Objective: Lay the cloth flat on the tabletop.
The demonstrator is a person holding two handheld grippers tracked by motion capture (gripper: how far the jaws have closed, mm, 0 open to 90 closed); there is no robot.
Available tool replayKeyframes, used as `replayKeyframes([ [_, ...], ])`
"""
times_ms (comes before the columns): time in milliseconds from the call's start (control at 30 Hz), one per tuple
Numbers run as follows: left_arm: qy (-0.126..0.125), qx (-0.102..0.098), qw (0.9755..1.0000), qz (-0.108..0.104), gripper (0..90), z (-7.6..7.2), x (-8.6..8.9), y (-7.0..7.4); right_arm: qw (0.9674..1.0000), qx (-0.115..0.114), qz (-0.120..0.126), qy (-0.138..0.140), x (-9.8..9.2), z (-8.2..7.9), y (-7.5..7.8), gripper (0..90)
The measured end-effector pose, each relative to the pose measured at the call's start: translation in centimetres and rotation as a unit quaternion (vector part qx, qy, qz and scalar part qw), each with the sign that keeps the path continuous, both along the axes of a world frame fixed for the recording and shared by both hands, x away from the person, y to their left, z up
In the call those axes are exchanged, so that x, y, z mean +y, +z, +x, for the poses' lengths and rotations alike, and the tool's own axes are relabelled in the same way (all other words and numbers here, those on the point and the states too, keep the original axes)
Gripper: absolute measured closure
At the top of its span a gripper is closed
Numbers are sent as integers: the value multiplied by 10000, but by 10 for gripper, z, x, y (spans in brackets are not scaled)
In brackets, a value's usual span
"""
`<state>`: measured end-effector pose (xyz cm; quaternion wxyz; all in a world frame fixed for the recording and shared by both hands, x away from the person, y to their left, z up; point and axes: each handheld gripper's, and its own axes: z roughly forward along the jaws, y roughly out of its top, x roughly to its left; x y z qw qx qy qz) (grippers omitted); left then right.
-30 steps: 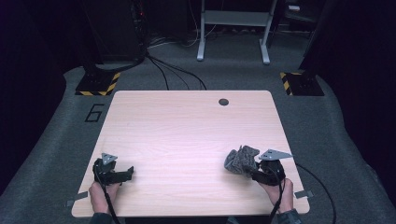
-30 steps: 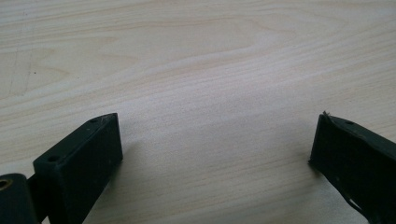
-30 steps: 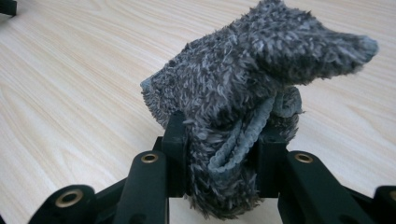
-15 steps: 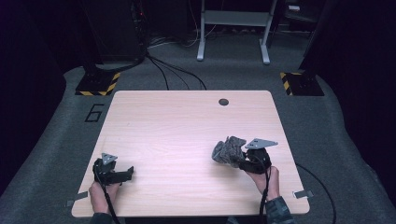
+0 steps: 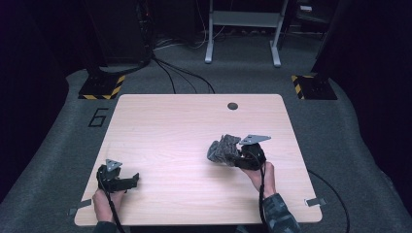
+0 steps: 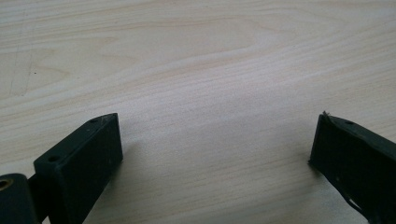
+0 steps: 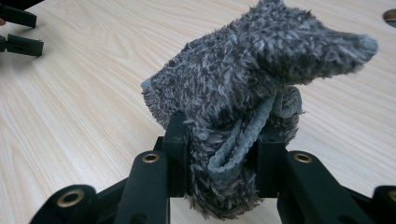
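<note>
A bunched grey fuzzy cloth [image 5: 223, 148] [image 7: 243, 79] is pinched between the jaws of my right gripper [image 5: 234, 158] [image 7: 219, 154], right of the middle of the light wooden table [image 5: 180, 126]. The cloth stands up crumpled above the jaws, folded into a thick wad. My left gripper [image 5: 133, 180] [image 6: 215, 149] rests near the table's front left corner, jaws spread wide with only bare wood between them.
A small dark round grommet [image 5: 232, 106] sits near the table's far edge. Cables trail from both grippers over the front edge. Beyond the table stand yellow-black striped floor bases [image 5: 102, 86] and a metal stand [image 5: 243, 29] on grey carpet.
My right gripper has carried the cloth to the left and a bit farther onto the table. The left gripper has stayed where it was.
</note>
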<state>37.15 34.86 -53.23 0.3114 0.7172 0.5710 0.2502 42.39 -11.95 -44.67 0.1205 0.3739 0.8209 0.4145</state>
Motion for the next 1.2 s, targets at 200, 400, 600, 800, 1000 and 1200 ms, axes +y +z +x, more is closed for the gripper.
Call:
replayKeyframes([
  [200,-1,1,10000,-6,21,0,0,0,9998,-10,3,179,20,15,-1,651],
  [400,-3,0,10000,-11,22,0,0,0,9995,40,9,298,39,28,0,650],
  [600,2,22,10000,-27,23,0,0,0,9991,113,14,407,58,39,-6,648],
  [800,-14,27,10000,-10,23,0,0,0,9990,218,-90,377,69,44,-15,374],
  [1000,-63,35,10000,41,21,1,1,1,9991,224,153,319,55,37,-13,172],
  [1200,-214,24,9997,-136,2,10,-5,9,9995,110,95,298,43,32,2,173],
])
